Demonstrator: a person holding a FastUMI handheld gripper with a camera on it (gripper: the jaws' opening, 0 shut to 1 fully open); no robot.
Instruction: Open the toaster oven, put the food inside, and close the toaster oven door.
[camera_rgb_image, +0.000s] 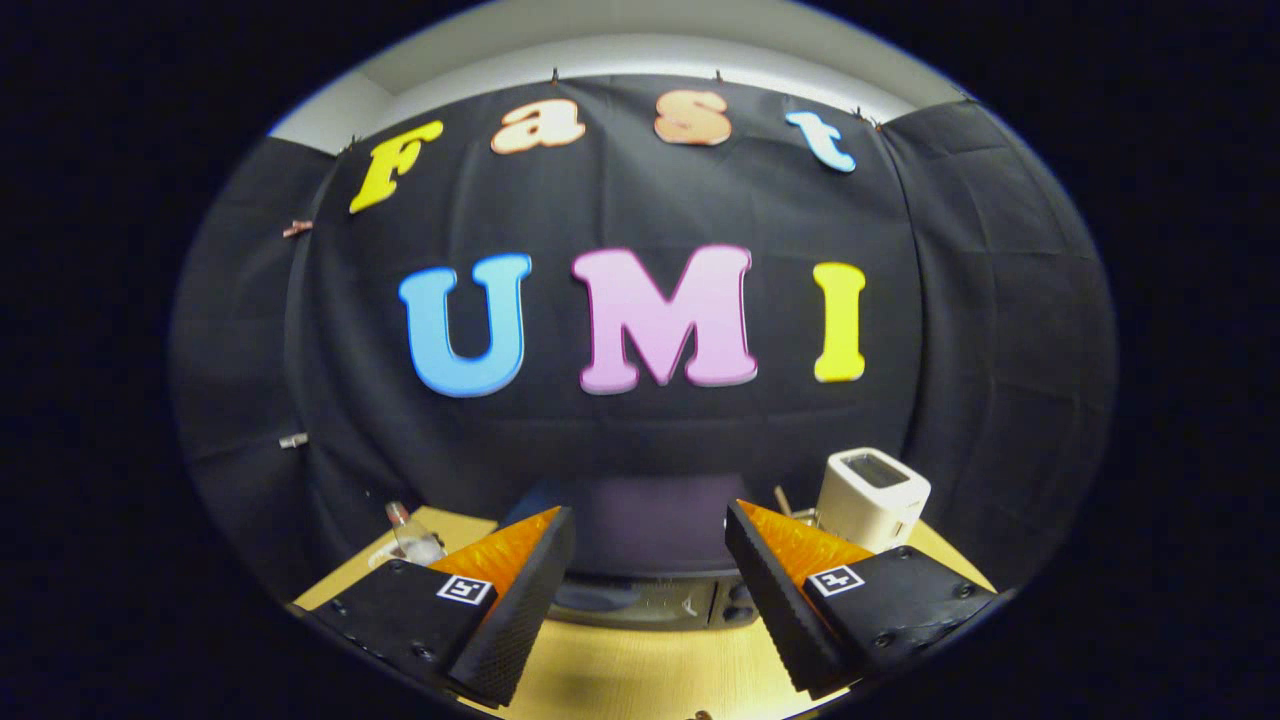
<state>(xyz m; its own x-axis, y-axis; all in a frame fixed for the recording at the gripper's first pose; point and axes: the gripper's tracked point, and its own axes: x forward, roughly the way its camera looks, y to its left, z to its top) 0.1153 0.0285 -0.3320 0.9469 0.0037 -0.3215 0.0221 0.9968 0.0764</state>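
The black toaster oven (650, 560) stands on the wooden table (640, 670) just ahead of the fingers, seen from above its front. Its glass door (625, 600) looks closed, and two knobs (738, 600) sit at the door's right. My gripper (650, 535) is open, with nothing between its fingers. The left finger (520, 600) and right finger (790, 600) stand wide apart on either side of the oven. I cannot make out the food.
A white box-shaped appliance (872, 497) stands to the right beyond the right finger. A clear bottle (412, 535) sits at the back left of the table, beside the left finger. The black cloth wall (640, 440) rises right behind the oven.
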